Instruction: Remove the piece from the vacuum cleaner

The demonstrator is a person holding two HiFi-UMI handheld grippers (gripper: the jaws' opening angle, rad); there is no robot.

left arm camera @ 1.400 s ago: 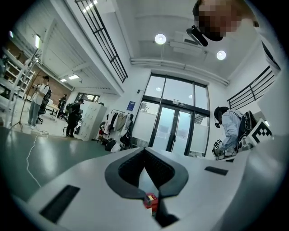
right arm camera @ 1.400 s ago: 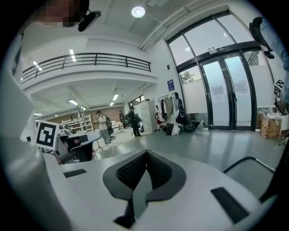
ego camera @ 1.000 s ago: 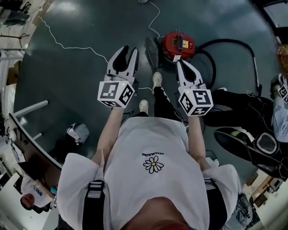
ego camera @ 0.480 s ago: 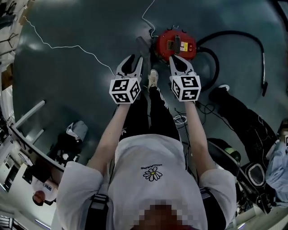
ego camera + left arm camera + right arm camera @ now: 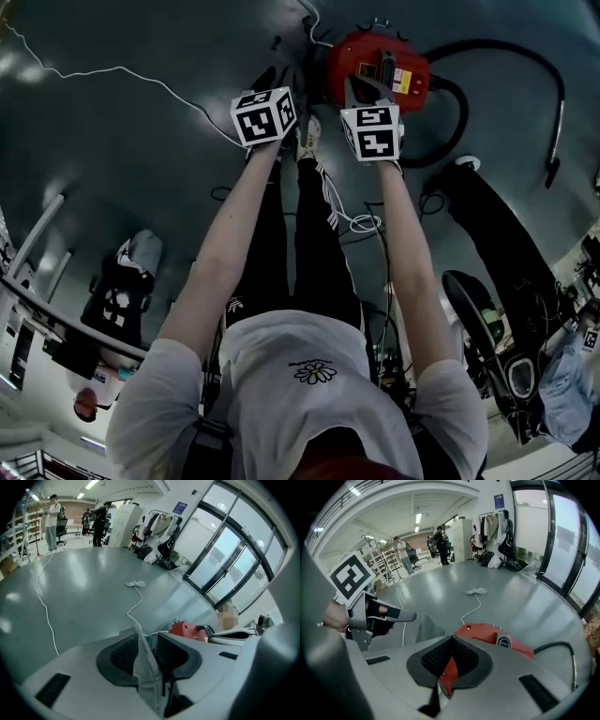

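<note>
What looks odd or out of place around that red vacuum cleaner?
Nothing looks damaged or spilled. A loose white cable snakes across the floor toward the red vacuum cleaner, and its black hose sprawls in a loop.

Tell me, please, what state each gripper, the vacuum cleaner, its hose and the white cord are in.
left gripper: jaws apart, nothing between them.
right gripper: jaw tips together, holding nothing.
vacuum cleaner: standing on the floor, not gripped.
hose: lying in an arc on the floor.
white cord: slack on the floor.
</note>
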